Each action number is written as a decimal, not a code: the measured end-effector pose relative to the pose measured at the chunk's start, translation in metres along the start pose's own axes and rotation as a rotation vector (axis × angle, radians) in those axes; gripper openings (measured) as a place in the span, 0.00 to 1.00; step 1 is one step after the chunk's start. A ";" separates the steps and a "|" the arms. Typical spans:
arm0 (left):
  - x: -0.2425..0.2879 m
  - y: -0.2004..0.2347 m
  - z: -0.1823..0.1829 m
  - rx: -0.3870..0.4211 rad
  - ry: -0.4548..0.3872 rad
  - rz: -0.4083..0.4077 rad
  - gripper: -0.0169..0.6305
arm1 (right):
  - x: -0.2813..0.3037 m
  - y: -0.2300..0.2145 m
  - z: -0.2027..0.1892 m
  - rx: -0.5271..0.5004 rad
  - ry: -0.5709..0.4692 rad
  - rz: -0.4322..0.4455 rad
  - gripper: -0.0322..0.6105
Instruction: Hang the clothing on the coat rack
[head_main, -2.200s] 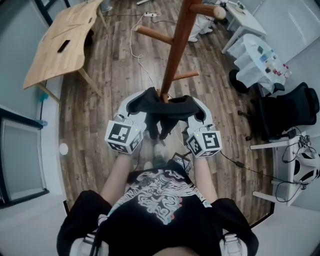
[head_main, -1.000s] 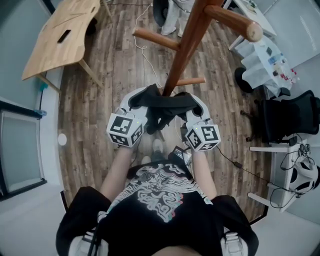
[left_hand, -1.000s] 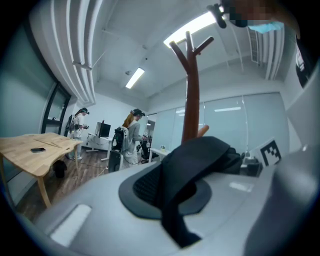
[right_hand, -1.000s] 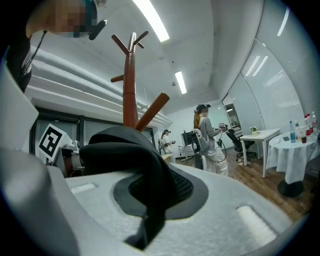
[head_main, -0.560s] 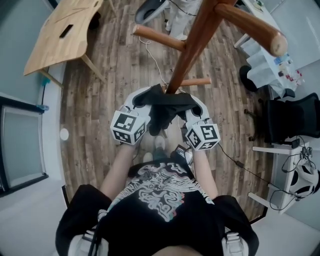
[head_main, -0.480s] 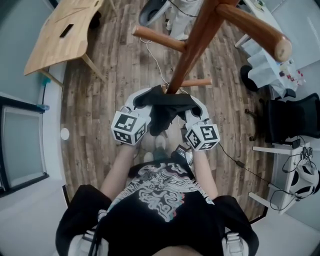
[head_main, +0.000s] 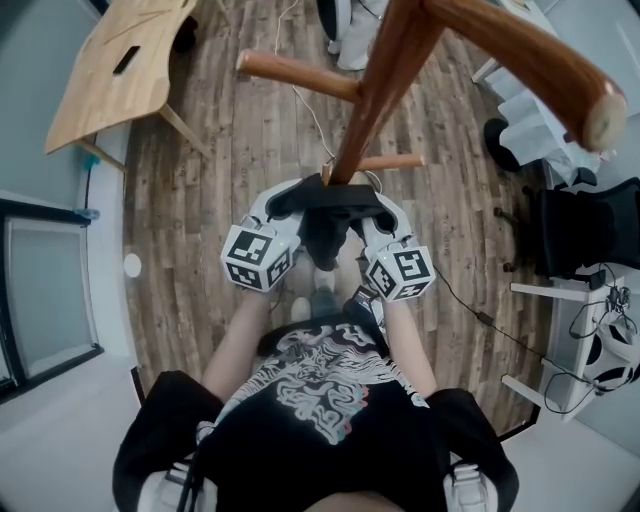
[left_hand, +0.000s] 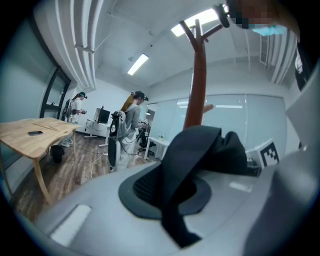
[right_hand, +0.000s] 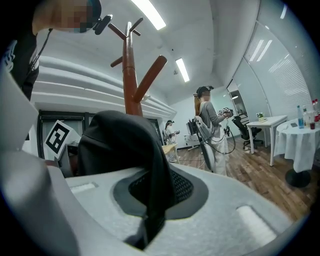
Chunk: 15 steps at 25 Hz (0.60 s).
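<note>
A black piece of clothing (head_main: 328, 212) is stretched between my two grippers, just in front of the brown wooden coat rack's pole (head_main: 372, 95). My left gripper (head_main: 290, 198) is shut on the cloth's left end (left_hand: 197, 152). My right gripper (head_main: 374, 205) is shut on its right end (right_hand: 125, 145). The cloth's middle hangs down in a bunch between them. A thick peg (head_main: 540, 60) juts out high at the upper right, and another peg (head_main: 295, 72) points left. In both gripper views the pole (left_hand: 199, 85) (right_hand: 131, 75) rises behind the cloth.
A light wooden table (head_main: 115, 70) stands at the upper left. On the right are a black office chair (head_main: 585, 225) and white desks (head_main: 565, 295). A cable (head_main: 300, 105) trails over the wood floor. People (left_hand: 131, 122) (right_hand: 210, 127) stand farther off in the room.
The rack has come closer and its upper right peg looms larger. Both grippers keep hold of the clothing and have edged closer to the pole.
</note>
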<state>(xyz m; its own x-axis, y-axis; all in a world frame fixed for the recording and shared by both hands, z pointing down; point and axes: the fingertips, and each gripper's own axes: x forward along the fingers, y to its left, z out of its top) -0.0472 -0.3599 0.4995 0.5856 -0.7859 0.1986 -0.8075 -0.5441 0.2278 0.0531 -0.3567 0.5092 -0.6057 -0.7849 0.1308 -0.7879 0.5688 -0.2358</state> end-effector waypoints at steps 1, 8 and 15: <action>0.001 0.000 -0.003 -0.006 0.005 0.000 0.03 | 0.001 0.001 -0.002 0.003 0.005 0.002 0.08; 0.003 -0.011 -0.021 -0.022 0.039 -0.020 0.03 | -0.003 0.006 -0.012 -0.009 0.014 0.016 0.08; 0.005 -0.014 -0.029 -0.024 0.046 -0.016 0.03 | -0.009 0.008 -0.019 -0.015 0.032 0.020 0.08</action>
<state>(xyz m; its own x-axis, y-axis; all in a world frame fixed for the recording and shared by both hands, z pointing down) -0.0313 -0.3478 0.5248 0.6016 -0.7626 0.2378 -0.7963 -0.5488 0.2544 0.0504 -0.3408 0.5243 -0.6243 -0.7652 0.1573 -0.7772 0.5880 -0.2241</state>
